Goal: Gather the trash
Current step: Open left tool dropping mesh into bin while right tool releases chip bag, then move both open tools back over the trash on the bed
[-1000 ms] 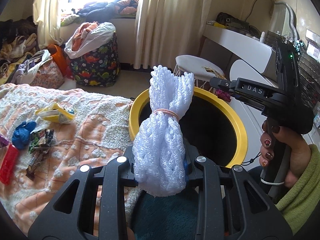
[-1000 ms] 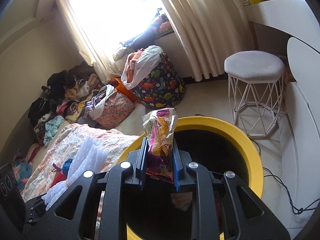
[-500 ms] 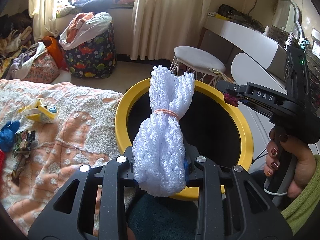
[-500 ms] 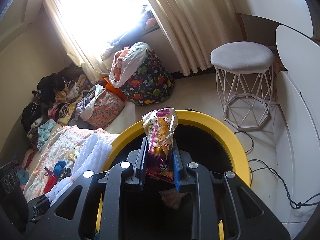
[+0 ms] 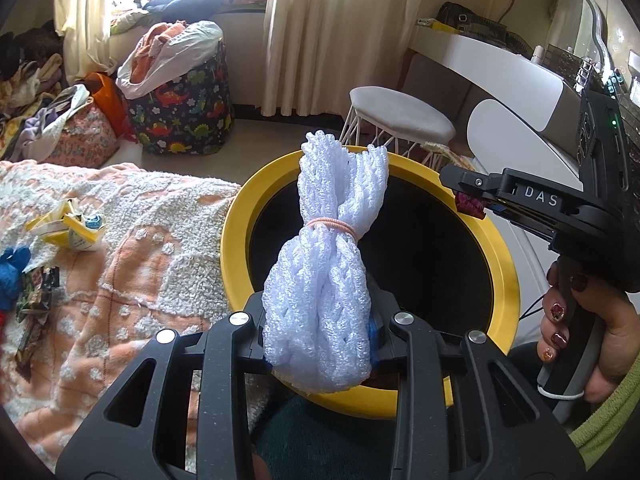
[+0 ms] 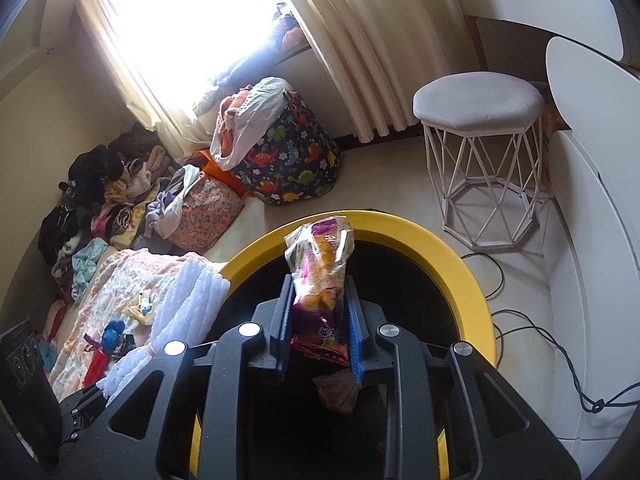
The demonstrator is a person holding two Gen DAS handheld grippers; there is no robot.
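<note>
A white foam net bundle [image 5: 324, 280], tied with a pink rubber band, stands up between the pads of my left gripper [image 5: 320, 328]. The jaws are opening, though the pads still press the bundle. It hangs over the near edge of the yellow-rimmed black bin [image 5: 236, 248]. My right gripper [image 6: 320, 320] holds a crumpled purple and orange snack packet [image 6: 320, 264] upright above the bin's mouth [image 6: 460, 276]. Its jaws are opening too, with the packet still touching both pads. Another wrapper [image 6: 336, 392] lies inside the bin. The right gripper [image 5: 468, 196] also shows in the left wrist view, in a hand.
Left of the bin is a bed with a peach blanket [image 5: 152, 248] carrying a yellow carton [image 5: 72, 228], a blue scrap [image 5: 14, 268] and a dark wrapper [image 5: 36, 292]. Beyond the bin are a white stool [image 6: 476, 104], a dinosaur-print bag [image 6: 288, 152], a white desk [image 5: 500, 68] and floor cables [image 6: 560, 360].
My left gripper has moved with the foam net towards the bin, which now fills the middle of its view. The right gripper's pads stand slightly wider around the snack packet.
</note>
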